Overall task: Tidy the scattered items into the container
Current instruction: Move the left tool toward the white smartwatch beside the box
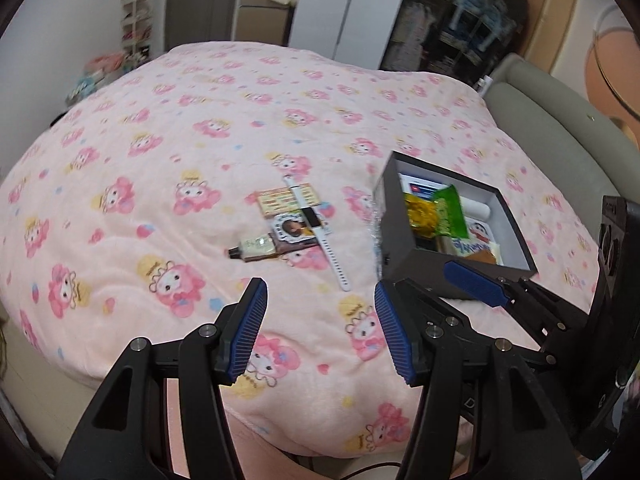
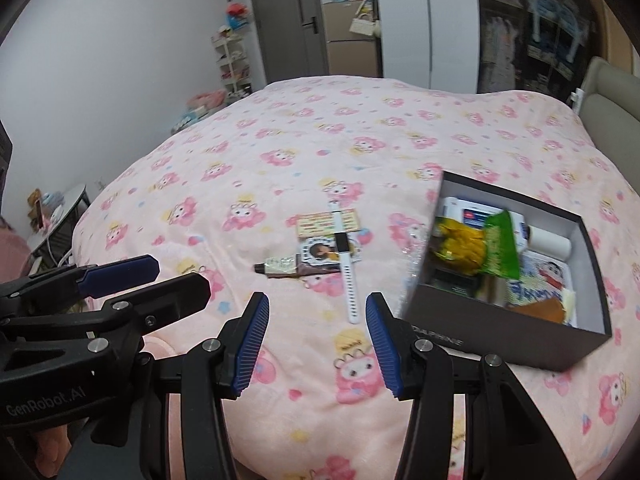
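A dark box [image 1: 400,240] [image 2: 500,332] with a white inside sits on the pink bed and holds several items, among them a green and yellow snack packet [image 1: 436,212] [image 2: 480,244]. Left of it lie a white watch [image 1: 320,232] [image 2: 346,264], a small tube [image 1: 256,248] [image 2: 278,266] and flat cards [image 1: 286,200] [image 2: 326,222] under the watch. My left gripper [image 1: 320,328] is open and empty above the blanket, short of the watch. My right gripper [image 2: 316,344] is open and empty, close beside the box's near left corner; it shows at the right of the left wrist view [image 1: 476,280].
The pink patterned blanket [image 1: 160,160] [image 2: 280,140] covers the whole bed. A grey headboard [image 1: 560,120] [image 2: 612,92] runs along the right. Wardrobes, shelves and toys stand beyond the bed's far edge. A small table [image 2: 60,208] stands low at the left.
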